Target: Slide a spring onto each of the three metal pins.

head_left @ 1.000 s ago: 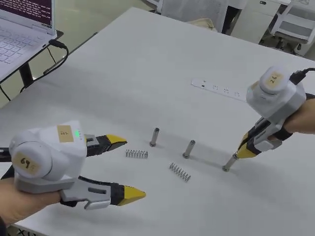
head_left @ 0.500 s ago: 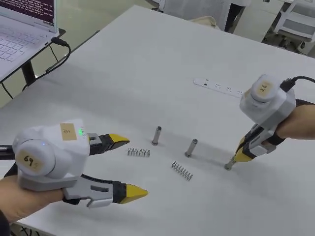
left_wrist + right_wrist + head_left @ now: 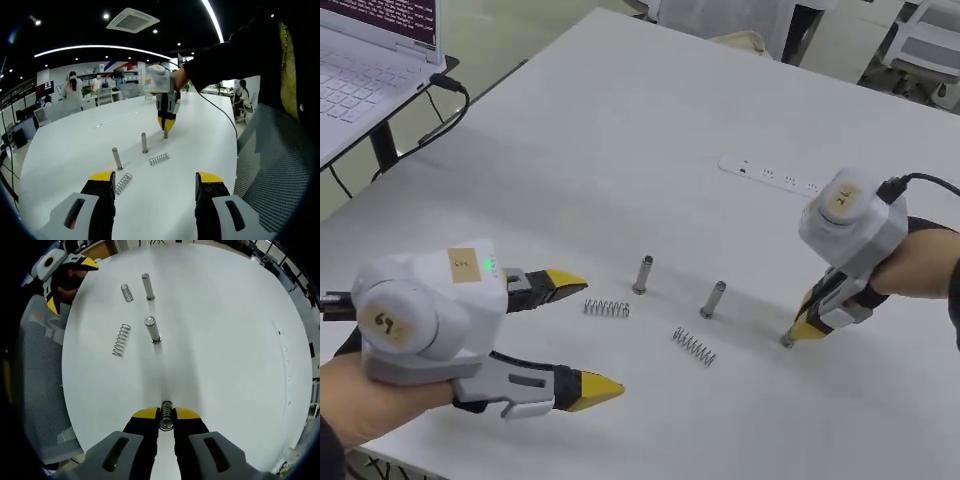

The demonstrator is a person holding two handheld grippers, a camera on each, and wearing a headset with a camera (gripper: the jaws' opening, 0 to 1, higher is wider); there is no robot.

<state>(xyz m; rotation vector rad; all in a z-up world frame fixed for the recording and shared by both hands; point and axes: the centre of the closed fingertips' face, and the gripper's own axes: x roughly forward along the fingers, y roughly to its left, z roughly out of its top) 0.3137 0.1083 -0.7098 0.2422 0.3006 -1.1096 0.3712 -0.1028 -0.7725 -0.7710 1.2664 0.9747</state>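
Note:
Two metal pins (image 3: 643,274) (image 3: 713,298) stand upright and bare mid-table. A third pin (image 3: 787,340) stands to their right, and only its base shows under my right gripper (image 3: 805,328). That gripper is shut on a spring (image 3: 166,416), which sits between the jaws down over the pin. Two loose springs (image 3: 607,308) (image 3: 693,346) lie flat in front of the bare pins. My left gripper (image 3: 588,335) hovers open near the front left with nothing between its jaws. The left gripper view looks past those jaws (image 3: 156,177) at the springs (image 3: 123,182) (image 3: 159,159) and the pins.
A white power strip (image 3: 775,178) lies behind the pins. An open laptop (image 3: 360,60) sits on a side stand at far left, with a black cable (image 3: 445,100) hanging near the table's left edge. A mesh chair (image 3: 270,165) stands by the table's near side.
My right gripper has gone down along the third pin with the spring, so less of the pin shows. The left gripper has barely moved; the head camera shifted a little.

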